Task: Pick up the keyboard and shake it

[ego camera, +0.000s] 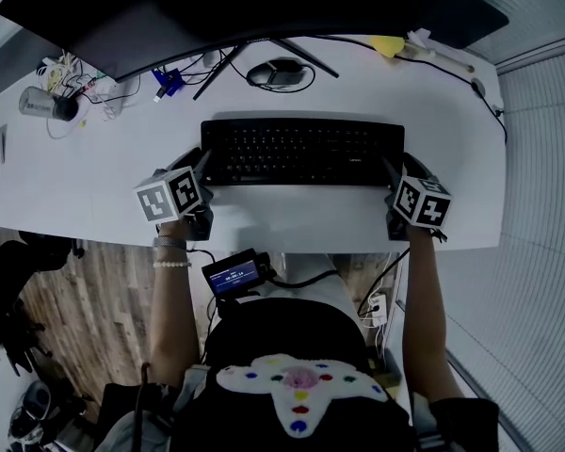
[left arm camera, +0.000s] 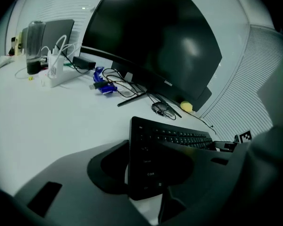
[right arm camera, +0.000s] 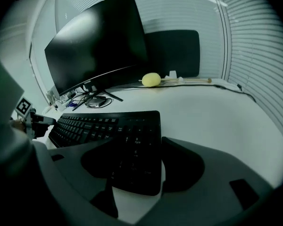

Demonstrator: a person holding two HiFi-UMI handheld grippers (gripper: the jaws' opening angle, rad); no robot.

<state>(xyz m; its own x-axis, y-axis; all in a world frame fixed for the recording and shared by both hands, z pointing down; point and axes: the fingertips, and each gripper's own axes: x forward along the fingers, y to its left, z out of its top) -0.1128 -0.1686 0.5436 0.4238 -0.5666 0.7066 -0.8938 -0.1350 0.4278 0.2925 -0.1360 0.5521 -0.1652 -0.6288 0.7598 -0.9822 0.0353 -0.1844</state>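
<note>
A black keyboard (ego camera: 301, 152) lies flat on the white desk (ego camera: 75, 177), in front of the monitor. My left gripper (ego camera: 201, 165) straddles its left front corner. In the left gripper view the keyboard's left end (left arm camera: 146, 173) stands between the jaws of the left gripper (left arm camera: 153, 149), with a thin strip of desk showing beside the outer jaw. My right gripper (ego camera: 396, 169) straddles the right front corner. The numeric pad end (right arm camera: 132, 140) sits between the jaws of the right gripper (right arm camera: 139, 147), again with a sliver of desk by the outer jaw. Both are open.
A large dark monitor (ego camera: 264, 8) stands behind the keyboard, its stand legs reaching forward. A mouse (ego camera: 281, 72) and a yellow object (ego camera: 388, 45) lie near it. Cables, a blue connector (ego camera: 167, 81) and a power strip (left arm camera: 54, 72) crowd the back left. The desk's front edge is just behind the grippers.
</note>
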